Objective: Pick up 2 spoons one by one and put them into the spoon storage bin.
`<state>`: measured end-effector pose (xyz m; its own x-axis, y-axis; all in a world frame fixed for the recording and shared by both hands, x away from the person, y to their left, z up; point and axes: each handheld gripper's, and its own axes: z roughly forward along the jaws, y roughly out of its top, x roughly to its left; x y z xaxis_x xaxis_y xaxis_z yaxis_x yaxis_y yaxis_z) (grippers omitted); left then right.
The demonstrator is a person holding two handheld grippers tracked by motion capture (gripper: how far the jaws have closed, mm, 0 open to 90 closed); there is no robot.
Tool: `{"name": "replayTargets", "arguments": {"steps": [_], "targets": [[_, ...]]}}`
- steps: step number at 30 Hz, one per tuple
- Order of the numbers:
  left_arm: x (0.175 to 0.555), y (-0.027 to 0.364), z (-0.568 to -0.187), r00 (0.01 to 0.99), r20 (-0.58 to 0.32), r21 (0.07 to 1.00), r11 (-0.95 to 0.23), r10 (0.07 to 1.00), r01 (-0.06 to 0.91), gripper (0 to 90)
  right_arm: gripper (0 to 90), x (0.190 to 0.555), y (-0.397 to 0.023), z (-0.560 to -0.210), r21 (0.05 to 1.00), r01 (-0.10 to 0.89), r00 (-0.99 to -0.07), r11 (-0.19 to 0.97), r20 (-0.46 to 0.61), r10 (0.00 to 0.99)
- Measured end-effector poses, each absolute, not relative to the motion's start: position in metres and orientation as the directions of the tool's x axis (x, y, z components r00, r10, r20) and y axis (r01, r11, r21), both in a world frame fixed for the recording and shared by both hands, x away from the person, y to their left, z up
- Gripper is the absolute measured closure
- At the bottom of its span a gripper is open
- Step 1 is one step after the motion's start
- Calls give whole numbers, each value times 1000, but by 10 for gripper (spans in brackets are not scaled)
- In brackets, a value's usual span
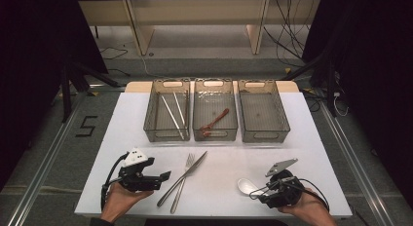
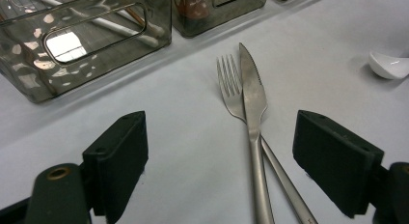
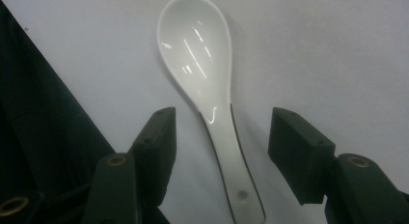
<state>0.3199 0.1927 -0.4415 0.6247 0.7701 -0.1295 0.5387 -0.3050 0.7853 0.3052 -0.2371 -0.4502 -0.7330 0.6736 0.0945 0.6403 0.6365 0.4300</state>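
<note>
A white ceramic spoon (image 3: pixel 195 45) lies on the white table (image 1: pixel 292 153) at the front right, bowl away from me. My right gripper (image 3: pixel 224 120) is open, and the spoon's handle lies between its jaws with a gap on each side. In the high view this right gripper (image 1: pixel 255 192) sits just right of the spoon (image 1: pixel 246 185). My left gripper (image 1: pixel 165 176) is open at the front left and holds nothing. It points at a steel fork (image 2: pixel 227 81) and knife (image 2: pixel 253 98) that lie crossed on the table.
Three clear smoky bins stand in a row at the back. The left bin (image 1: pixel 166 133) holds pale chopsticks (image 1: pixel 173 114). In the middle bin (image 1: pixel 215 136) lies a reddish-brown utensil (image 1: pixel 214 121). The right bin (image 1: pixel 263 137) stands beside them.
</note>
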Motion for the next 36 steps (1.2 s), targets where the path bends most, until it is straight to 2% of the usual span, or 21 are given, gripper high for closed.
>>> {"name": "replayTargets", "arguments": {"steps": [4,10,16,23,30,36], "targets": [[320,193,-442,625,-130,786,-304,770,538,195,465,305,-233,-454,394,640,-735,660,64,675],[320,193,-442,626,-130,785,-306,769,539,195,588,305,-229,-457,349,634,-744,690,33,668],[320,192,-441,627,-129,786,-306,768,537,195,672,304,-224,-459,327,622,-753,712,0,658],[320,193,-441,627,-128,785,-308,768,537,196,736,303,-217,-457,289,599,-776,747,-21,631],[320,193,-441,626,-127,788,-305,770,535,196,761,302,-214,-457,279,596,-780,753,-19,625],[320,193,-441,625,-127,788,-304,770,535,196,764,305,-219,-452,336,600,-772,726,4,636]]}}
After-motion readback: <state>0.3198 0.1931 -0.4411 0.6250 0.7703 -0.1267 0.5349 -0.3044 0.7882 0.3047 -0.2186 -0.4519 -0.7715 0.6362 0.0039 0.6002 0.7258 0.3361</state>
